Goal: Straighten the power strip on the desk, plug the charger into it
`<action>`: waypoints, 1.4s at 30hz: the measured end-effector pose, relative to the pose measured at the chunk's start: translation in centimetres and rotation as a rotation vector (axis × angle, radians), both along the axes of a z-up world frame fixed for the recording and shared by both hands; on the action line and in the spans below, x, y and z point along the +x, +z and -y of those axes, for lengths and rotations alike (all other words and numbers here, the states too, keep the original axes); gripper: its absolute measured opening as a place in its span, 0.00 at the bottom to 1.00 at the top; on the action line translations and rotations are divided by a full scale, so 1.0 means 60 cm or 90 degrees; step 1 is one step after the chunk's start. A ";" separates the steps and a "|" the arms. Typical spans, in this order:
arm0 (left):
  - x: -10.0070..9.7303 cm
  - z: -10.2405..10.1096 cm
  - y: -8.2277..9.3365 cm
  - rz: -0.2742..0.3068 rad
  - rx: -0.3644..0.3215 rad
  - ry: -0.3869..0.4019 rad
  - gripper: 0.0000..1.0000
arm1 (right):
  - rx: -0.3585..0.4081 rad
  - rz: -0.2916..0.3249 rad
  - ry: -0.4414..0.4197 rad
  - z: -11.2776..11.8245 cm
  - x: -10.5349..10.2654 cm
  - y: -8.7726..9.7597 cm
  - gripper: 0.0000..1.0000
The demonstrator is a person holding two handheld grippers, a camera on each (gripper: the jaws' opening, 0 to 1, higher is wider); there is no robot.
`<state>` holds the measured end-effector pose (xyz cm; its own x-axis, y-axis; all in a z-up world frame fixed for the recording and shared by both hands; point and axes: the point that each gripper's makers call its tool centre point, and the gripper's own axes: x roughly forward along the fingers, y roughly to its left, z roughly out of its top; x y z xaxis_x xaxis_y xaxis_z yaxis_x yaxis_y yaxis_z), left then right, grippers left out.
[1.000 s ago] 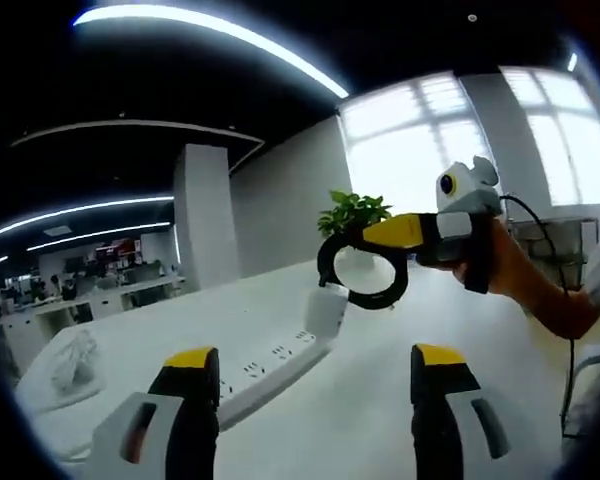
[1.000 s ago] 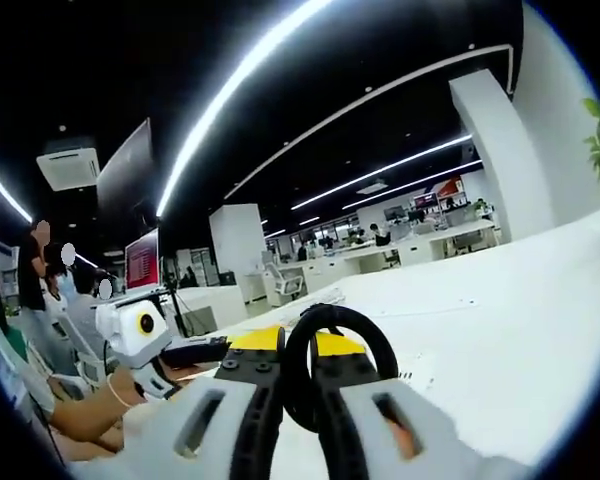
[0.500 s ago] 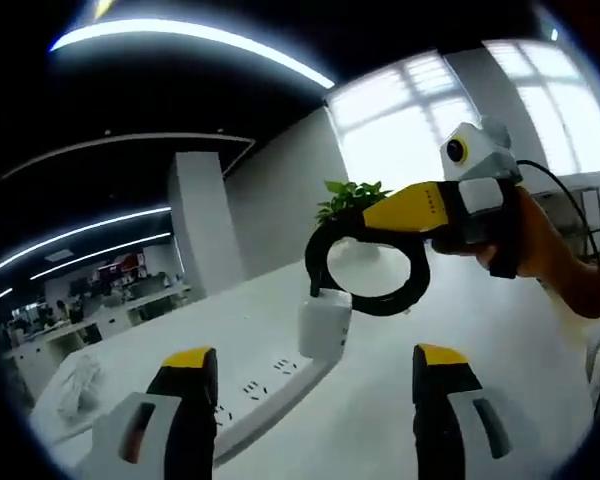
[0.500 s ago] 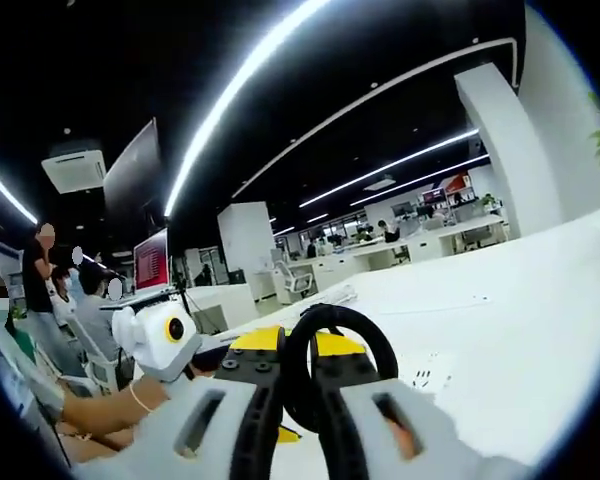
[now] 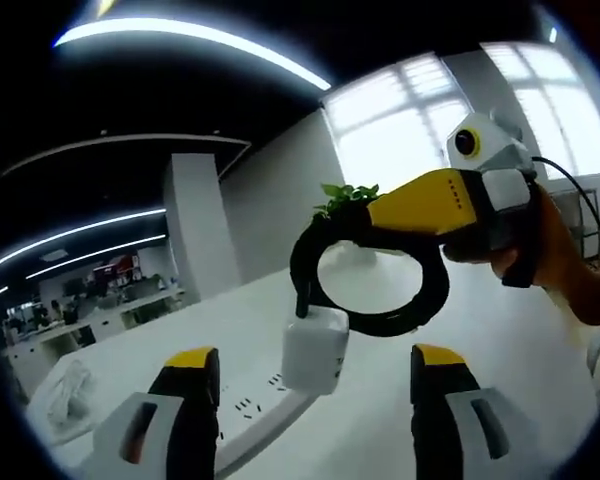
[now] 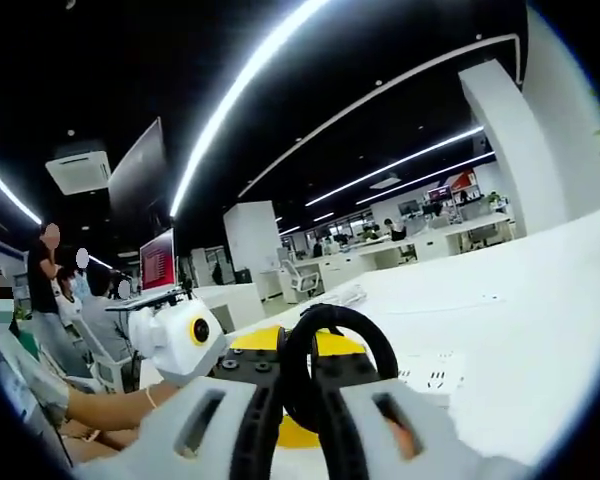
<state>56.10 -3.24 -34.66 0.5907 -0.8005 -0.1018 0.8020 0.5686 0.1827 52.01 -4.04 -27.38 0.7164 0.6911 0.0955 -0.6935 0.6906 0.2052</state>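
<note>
In the left gripper view, my right gripper (image 5: pixel 420 205) comes in from the right, shut on a coiled black cable (image 5: pixel 372 318). A white charger (image 5: pixel 315 348) hangs from the coil, just above the white power strip (image 5: pixel 242 418) lying on the white desk (image 5: pixel 370 440). My left gripper (image 5: pixel 315 358) stands open low over the desk, with the charger between and beyond its jaws. In the right gripper view, my right gripper (image 6: pixel 300 348) pinches the cable loop (image 6: pixel 380 350). The strip's sockets (image 6: pixel 435 378) show on the desk just right of it.
A potted plant (image 5: pixel 345 197) stands at the desk's far end before bright windows. A crumpled white object (image 5: pixel 65 385) lies on the desk to the left. A hand (image 6: pixel 110 405) and seated people (image 6: pixel 75 300) with monitors (image 6: pixel 155 262) are to the left.
The right gripper has carried the cable and charger closer to the left gripper, so the charger now hangs low over the strip. The left gripper has drawn nearer in the right gripper view.
</note>
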 end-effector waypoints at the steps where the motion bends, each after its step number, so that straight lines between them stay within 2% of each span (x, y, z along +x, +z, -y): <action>1: 0.000 0.001 0.002 0.001 -0.004 -0.001 0.78 | 0.000 0.000 0.000 -0.001 -0.001 0.000 0.08; 5: 0.004 0.004 0.004 0.005 -0.003 0.000 0.71 | -0.002 -0.001 0.003 -0.004 -0.002 -0.001 0.08; 7: 0.008 0.005 0.003 0.008 0.002 0.002 0.61 | -0.004 -0.002 0.005 -0.006 -0.003 -0.002 0.08; 9: 0.012 0.006 0.001 0.007 0.004 0.004 0.54 | -0.004 -0.004 0.005 -0.008 -0.002 -0.003 0.08; 15: 0.015 0.008 -0.002 0.008 0.008 0.003 0.53 | -0.005 -0.009 0.008 -0.012 0.001 -0.005 0.08; 23: 0.021 0.010 -0.007 0.012 0.015 -0.001 0.31 | -0.004 -0.016 0.011 -0.016 0.008 -0.009 0.08; 27: 0.025 0.009 -0.008 0.019 0.022 -0.004 0.28 | -0.003 -0.020 0.013 -0.018 0.011 -0.010 0.08; 31: 0.037 0.008 -0.011 0.038 0.063 -0.021 0.26 | -0.023 -0.025 0.014 -0.022 0.025 -0.007 0.08; 32: 0.038 0.009 -0.011 0.025 0.060 -0.042 0.26 | -0.028 -0.025 0.014 -0.023 0.029 -0.006 0.08; 37: 0.058 0.000 -0.010 0.025 0.086 -0.066 0.26 | -0.051 -0.034 0.022 -0.029 0.049 -0.004 0.08; 42: 0.072 -0.006 -0.018 0.008 0.106 -0.108 0.25 | -0.072 -0.050 0.031 -0.035 0.071 -0.007 0.08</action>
<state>60.41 -2.88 -35.76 0.4507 -0.8615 -0.2338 0.8808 0.3867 0.2732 56.28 -1.94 -27.80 0.6845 0.7278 -0.0408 -0.7110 0.6790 0.1831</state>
